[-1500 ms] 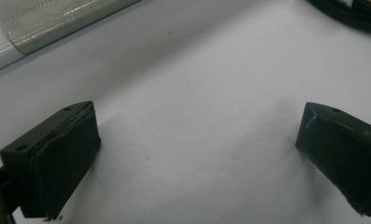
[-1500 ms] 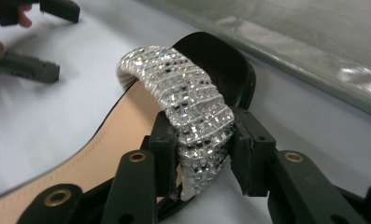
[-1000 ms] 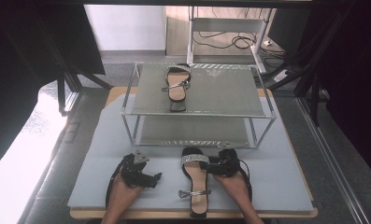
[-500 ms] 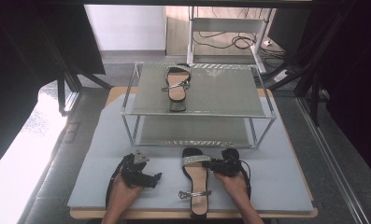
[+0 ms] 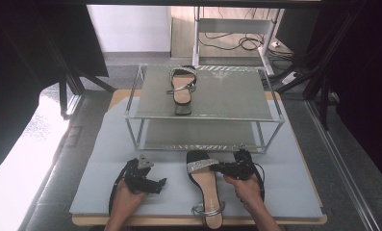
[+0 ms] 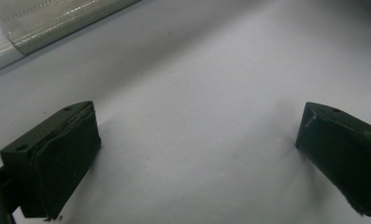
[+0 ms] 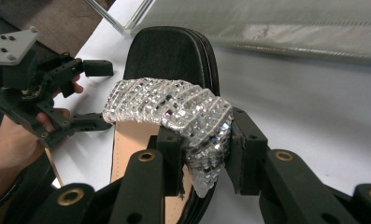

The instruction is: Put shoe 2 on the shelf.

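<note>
Grey mat [image 5: 285,159] carries the front sandal [image 5: 205,180] below the shelf rack [image 5: 203,115], unmoved. Its rhinestone strap [image 7: 174,109] is now pinched by the right gripper [image 7: 204,154], whose jaws have just been closing. Left gripper [image 6: 197,149] stays spread, empty.

The sandal [image 7: 174,116] has a glittering rhinestone strap [image 7: 174,109] and smooth tan insole; the table mat [image 5: 285,183] looks matt.

A sandal [image 5: 205,185] with a sparkling strap lies on the grey mat [image 5: 285,187]. The right gripper [image 5: 225,168] reaches its strap from the side. The left gripper [image 5: 156,183] rests nearby on the mat. A matching sandal [image 5: 181,89] sits atop the metal rack [image 5: 227,96].
</note>
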Motion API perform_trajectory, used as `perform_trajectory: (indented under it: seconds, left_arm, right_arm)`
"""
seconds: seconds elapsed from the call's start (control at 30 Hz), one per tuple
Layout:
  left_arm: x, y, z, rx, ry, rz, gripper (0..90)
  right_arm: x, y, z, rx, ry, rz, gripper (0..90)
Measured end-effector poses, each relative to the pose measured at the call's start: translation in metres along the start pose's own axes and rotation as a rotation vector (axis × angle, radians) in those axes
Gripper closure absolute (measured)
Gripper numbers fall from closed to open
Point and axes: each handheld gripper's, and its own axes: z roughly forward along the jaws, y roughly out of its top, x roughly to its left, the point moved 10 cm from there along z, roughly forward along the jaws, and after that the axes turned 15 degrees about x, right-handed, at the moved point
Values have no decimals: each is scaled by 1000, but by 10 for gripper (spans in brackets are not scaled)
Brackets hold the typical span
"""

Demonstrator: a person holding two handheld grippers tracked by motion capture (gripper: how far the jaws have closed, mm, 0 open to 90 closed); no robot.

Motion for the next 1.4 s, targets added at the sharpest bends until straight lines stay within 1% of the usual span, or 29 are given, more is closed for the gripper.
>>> perform_trajectory:
  seconds: [0.07, 0.13, 0.27, 0.47, 0.5, 0.63, 0.77, 0.8, 0.83, 0.97, 1.07, 1.1, 1.13, 1.27, 1.4]
  left_arm:
    - [0, 0, 0, 0, 0, 0, 0]
    - [0, 0, 0, 0, -1, 0, 0]
    - [0, 0, 0, 0, 0, 0, 0]
    - [0, 0, 0, 1, 0, -1, 0]
    - [0, 0, 0, 1, 0, -1, 0]
    - [0, 0, 0, 1, 1, 0, 0]
    - [0, 0, 0, 1, 1, 0, 0]
    - [0, 0, 0, 1, 1, 0, 0]
    - [0, 0, 0, 2, 1, 0, 0]
    - [0, 0, 0, 4, -1, 1, 0]
    - [0, 0, 0, 4, -1, 1, 0]
    - [0, 0, 0, 4, -1, 1, 0]
    - [0, 0, 0, 4, -1, 1, 0]
    - [0, 0, 0, 3, -1, 1, 0]
    - [0, 0, 0, 4, -1, 1, 0]
  right_arm:
    - [1, 1, -8, 1, -2, 2, 695]
    - [2, 1, -10, 3, 2, 7, 696]
    - [4, 4, -21, 2, -2, 4, 697]
    - [12, 11, -42, -7, 1, -4, 698]
    - [12, 11, -42, -7, 1, -4, 698]
    - [17, 16, -53, -5, -27, -21, 698]
    - [24, 21, -66, -3, -43, -33, 698]
    - [28, 24, -73, -3, -48, -37, 698]
    - [28, 24, -73, -3, -48, -37, 698]
    - [35, 30, -85, 3, -50, -37, 698]
    - [41, 36, -96, 4, -51, -35, 698]
    - [46, 40, -102, 4, -49, -30, 698]
    - [46, 40, -102, 4, -49, -30, 698]
    - [57, 51, -115, 1, -52, -35, 698]
    - [61, 66, -129, -17, -54, -23, 698]
